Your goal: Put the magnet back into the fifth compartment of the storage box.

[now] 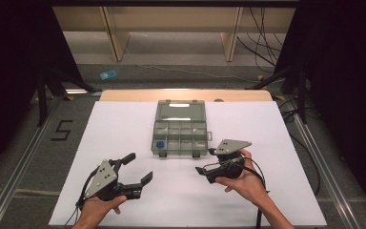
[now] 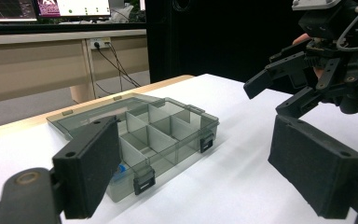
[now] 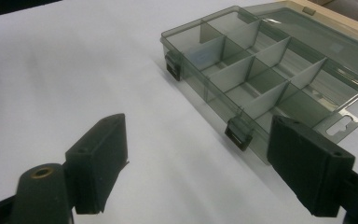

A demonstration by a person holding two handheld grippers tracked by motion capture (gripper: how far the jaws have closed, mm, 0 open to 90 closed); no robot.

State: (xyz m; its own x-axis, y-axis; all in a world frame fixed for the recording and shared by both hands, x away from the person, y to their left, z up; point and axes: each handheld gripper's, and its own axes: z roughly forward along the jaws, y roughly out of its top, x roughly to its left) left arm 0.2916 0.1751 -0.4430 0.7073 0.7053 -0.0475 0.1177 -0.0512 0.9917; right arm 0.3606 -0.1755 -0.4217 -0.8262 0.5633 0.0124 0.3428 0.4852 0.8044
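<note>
— Where do you stand?
— Your left gripper [image 1: 136, 168] and right gripper [image 1: 205, 161] hover near the table's [image 1: 124, 124] near edge, jaws wide, holding nothing. The open organizer box [image 1: 179, 133] sits mid-table, toward the far edge.
— Next?
— Likely reach for the blue piece [image 1: 159, 144] in its near-left compartment.

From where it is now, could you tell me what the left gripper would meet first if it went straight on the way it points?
Probably the right gripper. The left gripper has open tongs aimed across the table, and in its own view the box sits left of centre, so it may just pass it; depth is unclear.
</note>
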